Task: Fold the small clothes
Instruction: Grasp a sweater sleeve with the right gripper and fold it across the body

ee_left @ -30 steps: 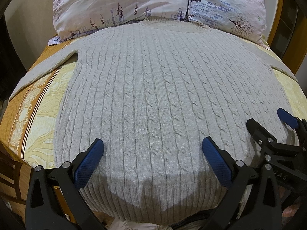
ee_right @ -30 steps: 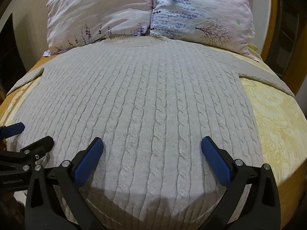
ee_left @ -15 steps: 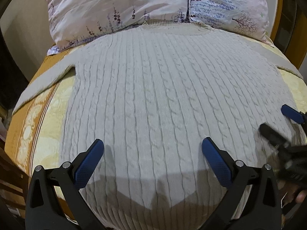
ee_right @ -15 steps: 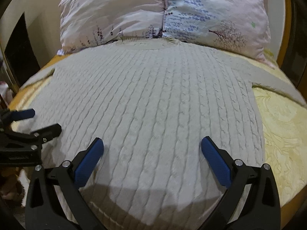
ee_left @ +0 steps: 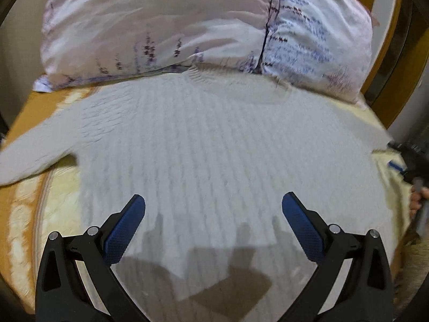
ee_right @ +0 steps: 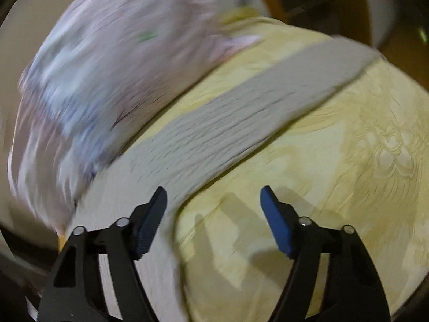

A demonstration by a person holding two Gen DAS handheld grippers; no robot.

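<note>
A pale grey cable-knit sweater [ee_left: 214, 147] lies flat on the bed, its neck toward the pillows. My left gripper [ee_left: 213, 206] is open and empty above the sweater's body, below the chest. Its left sleeve [ee_left: 34, 155] stretches out to the left. My right gripper [ee_right: 213, 204] is open and empty near the right armpit, where the right sleeve [ee_right: 241, 123] runs out over the yellow sheet. The right wrist view is blurred. The right gripper also shows at the right edge of the left wrist view [ee_left: 410, 166].
Two floral pillows [ee_left: 187, 26] lie at the head of the bed, touching the sweater's collar. The yellow patterned sheet [ee_right: 362, 161] spreads to the right of the sweater. A wooden bed frame [ee_left: 386, 53] stands at the back right. The bed's orange edge [ee_left: 32, 104] is at left.
Both grippers moved forward from the hem toward the shoulders. The right gripper swung right and now faces the right sleeve and bare sheet. Both stay open.
</note>
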